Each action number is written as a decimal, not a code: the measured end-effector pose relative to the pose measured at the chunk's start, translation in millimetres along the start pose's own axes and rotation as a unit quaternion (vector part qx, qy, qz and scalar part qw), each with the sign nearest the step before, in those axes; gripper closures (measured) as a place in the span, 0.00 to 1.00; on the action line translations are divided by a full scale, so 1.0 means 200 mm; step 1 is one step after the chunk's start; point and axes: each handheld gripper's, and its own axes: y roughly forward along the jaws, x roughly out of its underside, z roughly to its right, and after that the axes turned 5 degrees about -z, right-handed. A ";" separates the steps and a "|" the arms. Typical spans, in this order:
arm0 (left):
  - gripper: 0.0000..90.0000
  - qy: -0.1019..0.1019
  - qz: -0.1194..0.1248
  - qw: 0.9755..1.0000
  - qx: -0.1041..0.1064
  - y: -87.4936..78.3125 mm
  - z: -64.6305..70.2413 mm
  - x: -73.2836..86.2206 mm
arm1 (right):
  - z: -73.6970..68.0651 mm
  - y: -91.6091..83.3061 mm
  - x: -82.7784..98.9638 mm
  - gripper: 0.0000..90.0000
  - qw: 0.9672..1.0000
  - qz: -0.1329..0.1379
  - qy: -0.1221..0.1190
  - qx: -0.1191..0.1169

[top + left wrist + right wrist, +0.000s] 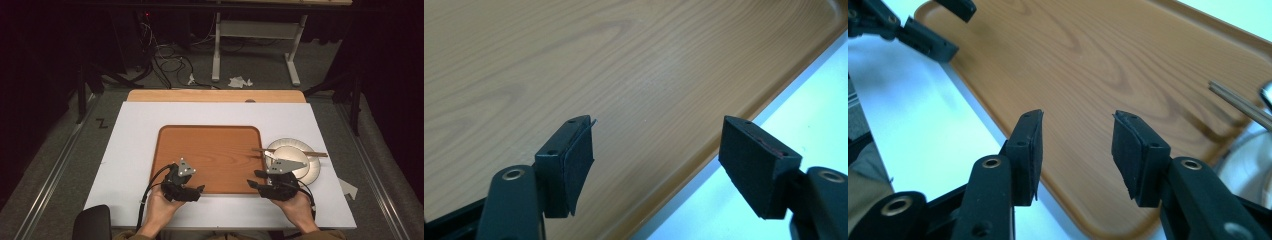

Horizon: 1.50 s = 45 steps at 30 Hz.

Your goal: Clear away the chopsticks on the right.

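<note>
High view: both grippers hover at the near edge of the wooden tray (210,150), nothing held.
I read the left gripper (200,189) with jaws wide apart over the tray's near left rim, and the right gripper (253,179) with jaws apart at the near right corner, both empty. The plate (312,170) with chopsticks (300,152) across it sits touching the tray's right rim. Risk, as I judge it: moving the tray could nudge the plate and roll the chopsticks off; an uneven grip would tilt it on the desk (135,150).
</note>
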 end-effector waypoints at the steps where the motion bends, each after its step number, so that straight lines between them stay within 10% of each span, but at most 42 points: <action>1: 0.33 -0.001 0.001 1.000 0.001 0.00 0.00 0.00 | 0.01 -0.01 0.01 0.64 1.000 -0.002 -0.004 0.002; 18: 0.31 0.001 0.007 1.000 0.004 0.00 0.00 -0.01 | 0.29 -0.38 0.12 0.70 0.996 0.008 0.037 0.084; 26: 0.30 -0.003 0.008 1.000 0.001 0.00 0.00 -0.01 | 0.54 -0.55 0.20 0.73 0.985 0.008 0.088 0.148; 45: 0.30 0.002 0.005 1.000 -0.006 0.01 0.01 -0.01 | 0.85 -0.33 0.17 0.78 0.973 -0.106 0.093 0.181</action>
